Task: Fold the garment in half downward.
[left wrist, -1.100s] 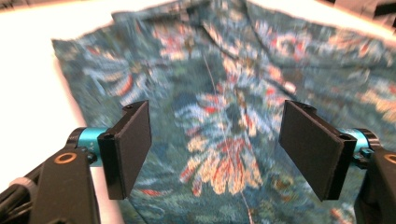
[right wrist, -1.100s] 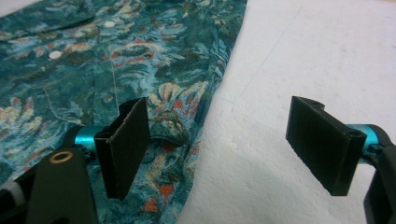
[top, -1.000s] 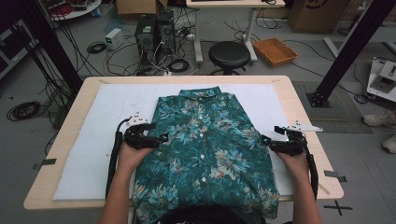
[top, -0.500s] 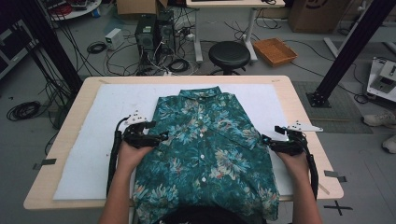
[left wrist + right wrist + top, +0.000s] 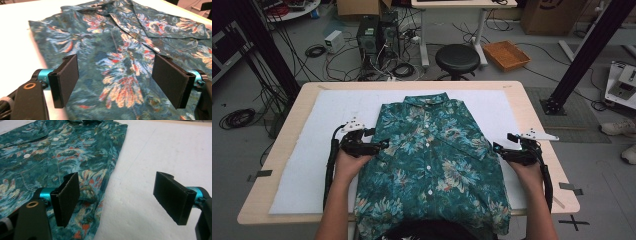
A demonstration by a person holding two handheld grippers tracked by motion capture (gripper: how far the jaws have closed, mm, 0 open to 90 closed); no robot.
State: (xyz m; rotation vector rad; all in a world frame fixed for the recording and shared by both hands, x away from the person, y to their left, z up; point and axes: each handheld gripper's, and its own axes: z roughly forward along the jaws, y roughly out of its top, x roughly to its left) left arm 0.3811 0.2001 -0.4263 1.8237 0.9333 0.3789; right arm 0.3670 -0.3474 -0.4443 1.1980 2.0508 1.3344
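Observation:
A teal floral button-up shirt [image 5: 432, 155] lies flat on the white mat [image 5: 307, 150], collar toward the far side, hem hanging over the near table edge. At the shirt's left edge my left gripper [image 5: 379, 140] is open, its jaws spread above the fabric [image 5: 115, 62]. My left gripper [image 5: 115, 80] holds nothing. Over the shirt's right edge my right gripper [image 5: 502, 148] is open; in the right gripper view my right gripper [image 5: 116, 200] straddles the shirt's side edge [image 5: 110, 175], one jaw over cloth, the other over the mat [image 5: 155, 157].
The wooden table [image 5: 532, 120] carries the mat. Behind it on the floor stand a black stool [image 5: 457, 58], computer towers [image 5: 374, 35], cables and an orange tray [image 5: 505, 54]. A black post [image 5: 582, 55] rises at the right.
None of note; both hands and the shirt stay nearly where they were.

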